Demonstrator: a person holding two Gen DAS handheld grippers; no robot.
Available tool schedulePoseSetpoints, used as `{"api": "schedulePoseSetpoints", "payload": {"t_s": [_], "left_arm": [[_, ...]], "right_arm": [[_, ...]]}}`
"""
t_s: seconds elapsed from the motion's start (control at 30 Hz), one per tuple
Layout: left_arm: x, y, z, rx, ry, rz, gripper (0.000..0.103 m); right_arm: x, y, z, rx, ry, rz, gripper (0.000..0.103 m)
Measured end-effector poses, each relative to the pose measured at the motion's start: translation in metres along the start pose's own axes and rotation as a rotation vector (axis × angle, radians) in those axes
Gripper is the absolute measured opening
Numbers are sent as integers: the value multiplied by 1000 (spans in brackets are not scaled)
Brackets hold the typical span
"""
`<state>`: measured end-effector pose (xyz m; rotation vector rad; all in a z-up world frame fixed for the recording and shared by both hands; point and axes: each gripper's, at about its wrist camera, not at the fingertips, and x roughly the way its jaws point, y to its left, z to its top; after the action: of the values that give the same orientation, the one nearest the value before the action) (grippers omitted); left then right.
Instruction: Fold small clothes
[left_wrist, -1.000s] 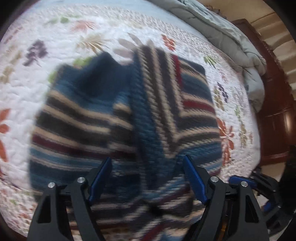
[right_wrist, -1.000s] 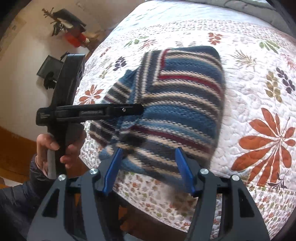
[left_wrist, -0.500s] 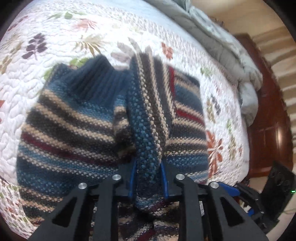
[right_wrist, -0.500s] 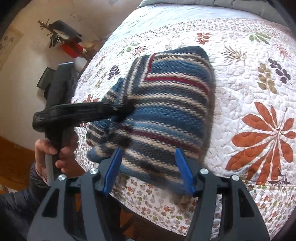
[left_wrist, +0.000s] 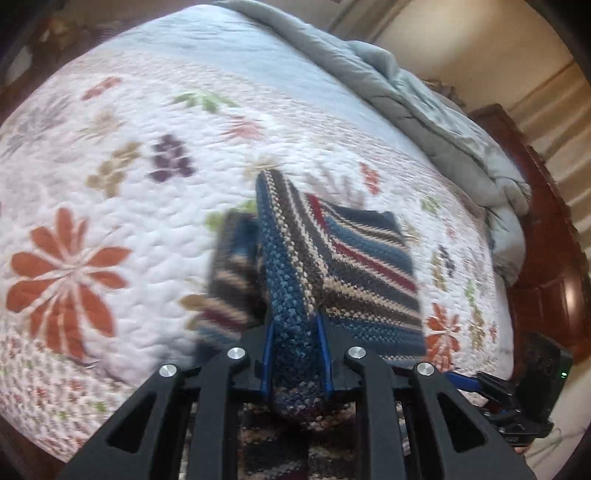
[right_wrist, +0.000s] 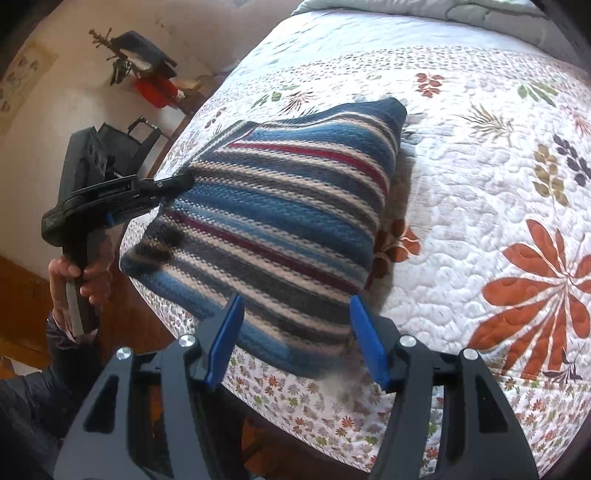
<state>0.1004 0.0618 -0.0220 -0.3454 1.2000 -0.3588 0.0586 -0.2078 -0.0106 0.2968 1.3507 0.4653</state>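
Note:
A knitted sweater striped in blue, cream, grey and red lies near the edge of the bed. My left gripper is shut on a raised fold of it, and the cloth runs up between the blue pads. In the right wrist view the same left gripper pinches the sweater at its left edge and lifts that side, with a hand around its handle. My right gripper stands open over the sweater's near edge, its blue fingers apart and not pressing the cloth.
The bed wears a white quilt with flower prints. A crumpled grey duvet lies along the far side by a dark wooden bed frame. Red and black objects stand by the wall beyond the bed's left corner.
My left gripper shut on a fold of the sweater, then rose and drew it across, so the left half now stands up off the quilt. The right gripper stayed put.

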Motion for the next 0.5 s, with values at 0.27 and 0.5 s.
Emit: {"api": "schedulePoseSetpoints", "payload": {"t_s": [0.27, 0.5], "left_arm": [[48, 41, -24, -58, 80, 22, 23], [34, 35, -21, -23, 93, 45, 46]], "right_arm": [[50, 8, 2, -22, 102, -74, 60], [71, 4, -4, -7, 160, -118, 61]]}}
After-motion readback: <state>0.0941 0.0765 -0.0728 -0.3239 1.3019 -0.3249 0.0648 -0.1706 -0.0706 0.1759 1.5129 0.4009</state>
